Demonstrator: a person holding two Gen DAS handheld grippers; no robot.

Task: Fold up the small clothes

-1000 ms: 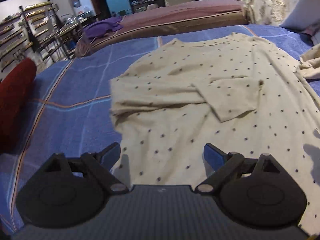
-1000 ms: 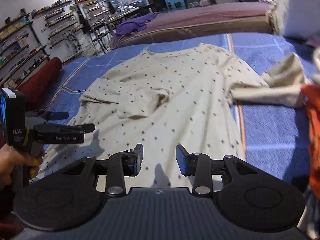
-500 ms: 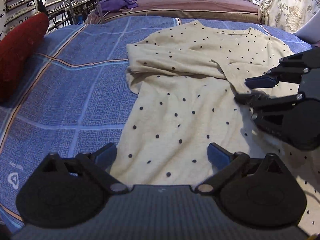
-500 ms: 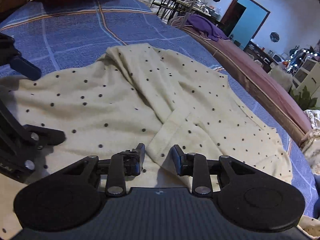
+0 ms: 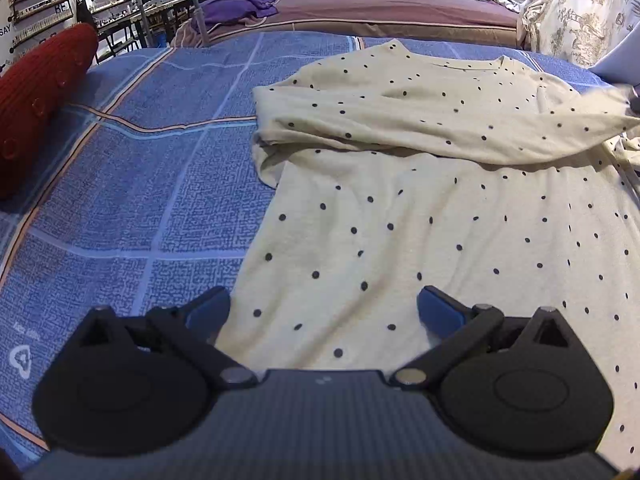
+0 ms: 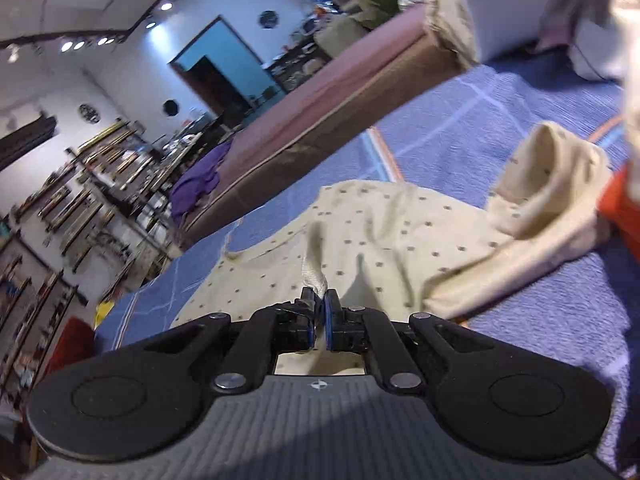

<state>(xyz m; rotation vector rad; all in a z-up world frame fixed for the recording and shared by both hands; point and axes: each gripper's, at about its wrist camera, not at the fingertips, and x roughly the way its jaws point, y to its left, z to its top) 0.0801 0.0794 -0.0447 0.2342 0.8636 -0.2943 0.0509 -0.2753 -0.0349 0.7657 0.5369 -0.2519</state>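
A cream long-sleeved shirt with dark dots lies spread on the blue checked bedspread. Its left sleeve is folded across the chest and stretched toward the right edge. My left gripper is open and empty, low over the shirt's lower hem. My right gripper is shut on the sleeve cuff and holds it above the shirt body. The shirt's other sleeve lies bunched at the right.
A red bolster pillow lies at the left edge of the bed. A brown mattress with a purple cloth runs behind. An orange item sits at the far right. Shelves line the left wall.
My right gripper has shut on the sleeve cuff and pulled it to the right, straightening the sleeve across the chest. The right gripper has left the left wrist view. My left gripper stayed open.
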